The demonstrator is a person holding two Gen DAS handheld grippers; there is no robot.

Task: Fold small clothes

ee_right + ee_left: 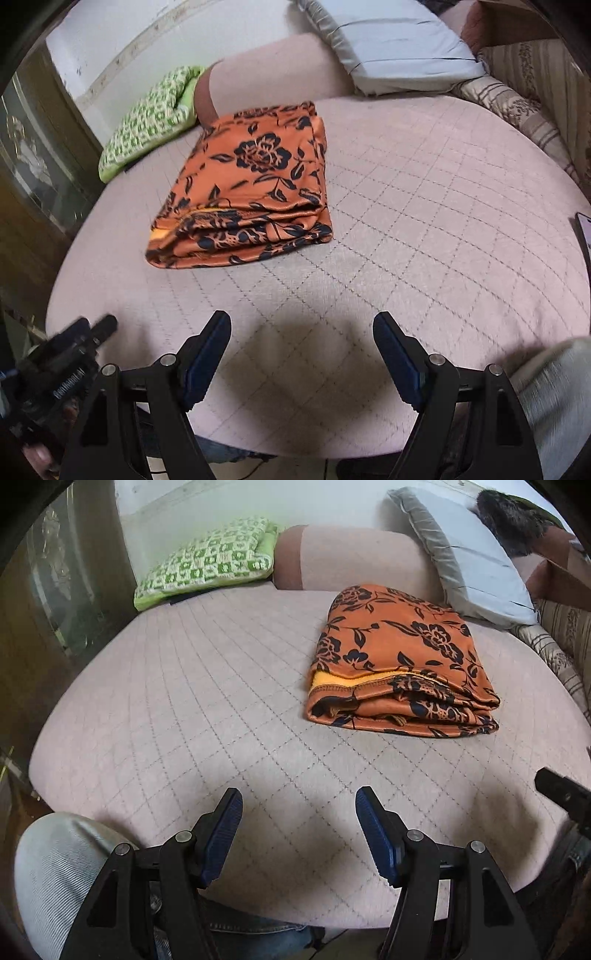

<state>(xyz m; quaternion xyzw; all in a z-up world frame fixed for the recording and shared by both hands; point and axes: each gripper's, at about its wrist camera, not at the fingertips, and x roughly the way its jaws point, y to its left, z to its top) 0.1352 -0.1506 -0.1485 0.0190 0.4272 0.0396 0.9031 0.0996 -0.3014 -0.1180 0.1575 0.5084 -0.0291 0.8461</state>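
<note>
An orange garment with dark floral print (pixel 400 657) lies folded in a thick stack on the pink quilted cushion (pixel 184 709); a yellow inner layer shows at its near left edge. It also shows in the right wrist view (pixel 251 184). My left gripper (pixel 299 805) is open and empty, hovering over the cushion's near edge, well short of the garment. My right gripper (pixel 302 326) is open and empty, also near the front edge, with the garment ahead to its left. The right gripper's edge shows in the left view (pixel 561 794), and the left gripper in the right view (pixel 66 354).
A green patterned pillow (pixel 207 561) lies at the back left, a grey pillow (pixel 469 554) at the back right against the pink backrest (pixel 354 557). A glass cabinet (pixel 55 590) stands left. A phone (pixel 585 232) lies at the cushion's right edge. My knees show below.
</note>
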